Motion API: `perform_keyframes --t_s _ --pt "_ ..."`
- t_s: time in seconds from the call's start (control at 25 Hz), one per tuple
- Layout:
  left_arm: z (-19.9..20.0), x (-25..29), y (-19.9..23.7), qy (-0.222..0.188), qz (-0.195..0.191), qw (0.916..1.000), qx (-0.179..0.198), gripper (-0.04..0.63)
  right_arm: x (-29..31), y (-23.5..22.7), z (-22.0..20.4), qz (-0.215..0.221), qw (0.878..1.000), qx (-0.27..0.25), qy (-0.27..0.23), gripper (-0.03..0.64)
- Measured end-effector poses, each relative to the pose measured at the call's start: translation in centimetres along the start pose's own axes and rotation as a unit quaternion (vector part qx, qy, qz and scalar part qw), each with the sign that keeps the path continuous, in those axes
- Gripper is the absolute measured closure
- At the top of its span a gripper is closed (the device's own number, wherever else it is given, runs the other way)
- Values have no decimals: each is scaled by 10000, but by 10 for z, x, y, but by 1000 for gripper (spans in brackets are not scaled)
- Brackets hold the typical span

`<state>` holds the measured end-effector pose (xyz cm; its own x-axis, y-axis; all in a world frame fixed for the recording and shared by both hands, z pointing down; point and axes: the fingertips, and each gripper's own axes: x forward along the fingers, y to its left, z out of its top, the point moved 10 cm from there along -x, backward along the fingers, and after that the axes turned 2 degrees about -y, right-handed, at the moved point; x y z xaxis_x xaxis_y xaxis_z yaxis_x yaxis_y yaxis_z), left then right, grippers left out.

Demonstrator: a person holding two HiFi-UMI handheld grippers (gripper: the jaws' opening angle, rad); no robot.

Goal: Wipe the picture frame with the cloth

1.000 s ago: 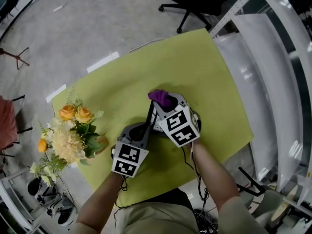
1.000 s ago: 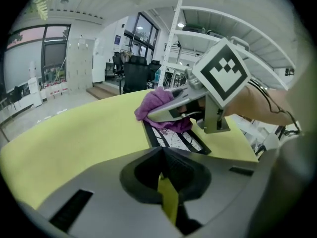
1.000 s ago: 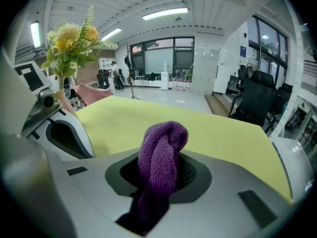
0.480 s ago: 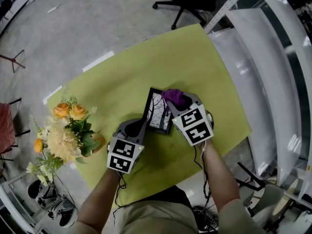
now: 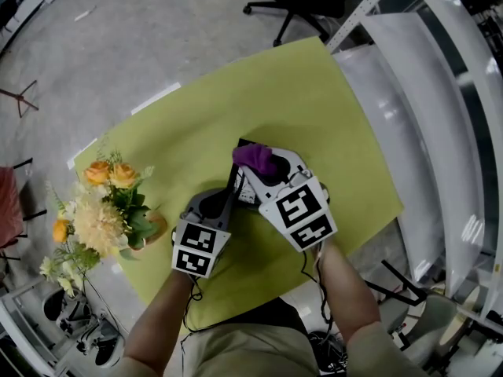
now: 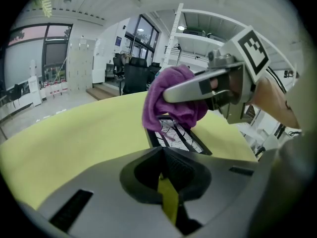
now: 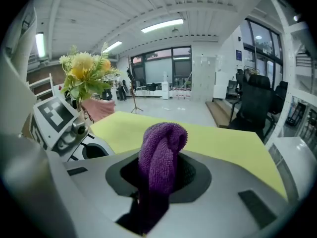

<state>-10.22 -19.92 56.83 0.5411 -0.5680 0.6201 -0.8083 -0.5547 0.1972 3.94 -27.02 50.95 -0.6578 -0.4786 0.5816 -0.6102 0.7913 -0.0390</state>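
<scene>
Wiping looks under way — the right gripper (image 7: 158,170), jaws clamped on the purple cloth (image 7: 161,150), holds it on the picture frame's (image 6: 182,134) far end, the left gripper (image 6: 162,152) pinches its near edge — next, probably, slide the cloth nearer.

I've got my right gripper (image 7: 157,192) clamped on the purple cloth (image 7: 161,152), which bunches up above the jaws. Beyond, yellow-green table (image 7: 223,143); flowers (image 7: 88,76) at left.
</scene>
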Motion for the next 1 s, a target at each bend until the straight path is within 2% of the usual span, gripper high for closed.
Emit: perform_keyframes --t_s 0.12,0.24,0.48,0.6,0.68,0.88,1.0 --pt "1 0 -2 4 26 10000 69 588 25 20 -4 316 9992 -28 247 511" --pt "0 0 -2 -24 32 10000 43 588 40 32 -18 419 9973 -94 593 511" --pt "0 0 -1 -55 17 10000 22 588 34 30 -39 355 9948 -260 914 512" --pt "-1 0 0 -39 -11 10000 39 588 22 21 -48 174 9922 -391 1169 514" --pt "-2 0 0 -41 -22 10000 58 588 10 13 -55 23 9916 -292 1263 514" --pt "-1 1 0 -47 -46 10000 26 588 -19 -5 -54 -582 9921 -71 1107 514" --pt "-1 0 1 -28 -79 10000 50 588 -30 -4 -33 -390 9971 231 616 514"
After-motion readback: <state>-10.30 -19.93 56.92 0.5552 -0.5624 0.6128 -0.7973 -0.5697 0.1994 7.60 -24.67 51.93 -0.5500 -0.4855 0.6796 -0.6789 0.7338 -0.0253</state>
